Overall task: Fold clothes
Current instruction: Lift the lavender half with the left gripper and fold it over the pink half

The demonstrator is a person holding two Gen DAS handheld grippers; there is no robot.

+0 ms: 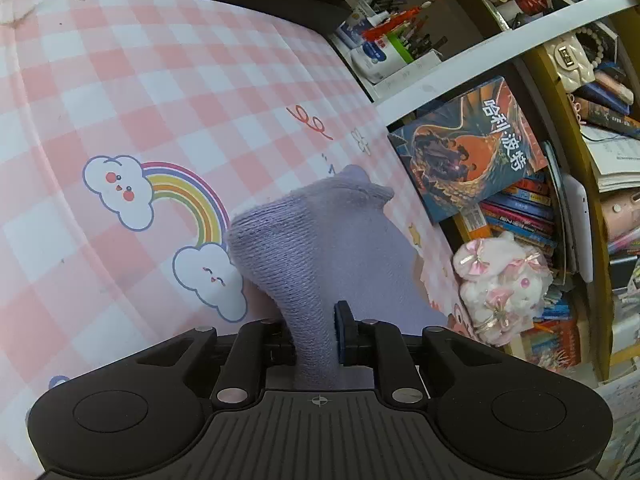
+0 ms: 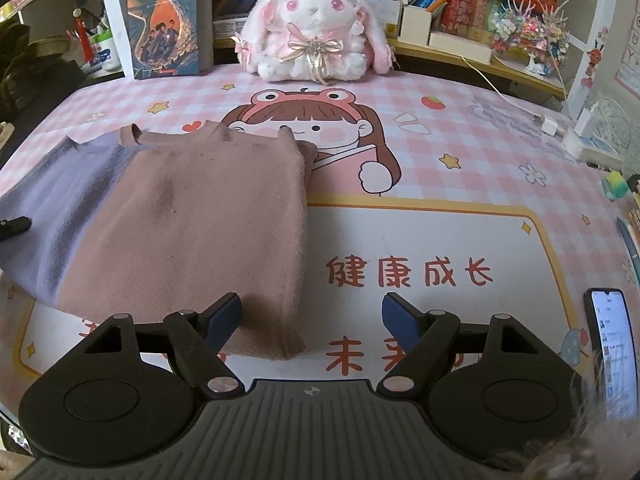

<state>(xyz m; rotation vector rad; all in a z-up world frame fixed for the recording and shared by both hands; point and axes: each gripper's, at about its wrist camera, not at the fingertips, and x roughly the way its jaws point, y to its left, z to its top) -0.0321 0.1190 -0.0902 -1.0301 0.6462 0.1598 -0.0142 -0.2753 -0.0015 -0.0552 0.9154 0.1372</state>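
Counter: a counter (image 2: 460, 168) covered by a pink-and-white checked cartoon mat, printed with a rainbow between two clouds and a girl in a frog hat.
Garment: a soft knitted sweater, half lilac and half dusty pink (image 2: 192, 216), lies folded flat on the left part of the mat; the lilac portion sits to the left of the pink one.
Left hand-held gripper: the left hand-held gripper (image 1: 316, 338) is clamped on a bunched lilac fold of the sweater (image 1: 320, 240), the cloth rising between its narrowly set jaws and lifted off the mat.
Right hand-held gripper: the right hand-held gripper (image 2: 312, 318) has its jaws spread wide and holds nothing; its left blue pad (image 2: 224, 316) sits over the near edge of the pink half, though contact cannot be told, and its right pad is over bare mat.
Plush: a white-and-pink plush rabbit with ribbon bows (image 2: 312, 28) sits at the far edge of the counter.
Book: an upright illustrated paperback (image 2: 166, 20) stands left of the rabbit.
Phone: a lit smartphone (image 2: 614, 352) lies at the right edge.
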